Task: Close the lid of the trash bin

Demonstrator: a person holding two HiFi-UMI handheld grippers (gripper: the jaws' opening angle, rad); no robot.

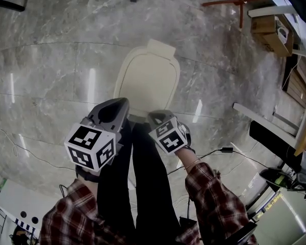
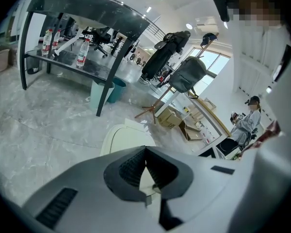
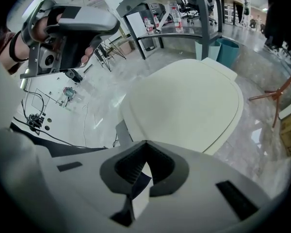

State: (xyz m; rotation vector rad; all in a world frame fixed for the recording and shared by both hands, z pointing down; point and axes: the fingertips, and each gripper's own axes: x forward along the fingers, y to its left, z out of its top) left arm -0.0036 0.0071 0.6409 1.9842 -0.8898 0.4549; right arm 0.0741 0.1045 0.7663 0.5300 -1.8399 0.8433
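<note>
The trash bin's cream lid [image 1: 148, 78] lies flat and closed over the bin, just ahead of the person's legs. My left gripper [image 1: 116, 107] hovers shut at the lid's near left edge, with nothing between its jaws. My right gripper [image 1: 159, 117] is shut and empty at the near right edge. In the left gripper view the lid [image 2: 122, 137] shows beyond the meeting jaw tips of the left gripper [image 2: 145, 149]. In the right gripper view the lid [image 3: 189, 106] fills the middle, above the right gripper [image 3: 144, 143]. Neither gripper visibly touches the lid.
Grey marble floor surrounds the bin. A red wooden stand [image 1: 239, 4] and a cardboard box [image 1: 270, 32] sit at the far right. A cable [image 1: 219, 152] runs along the floor on the right. A black table with bottles [image 2: 82, 13], a teal bin [image 2: 117, 89] and a standing person [image 2: 247, 123] lie farther off.
</note>
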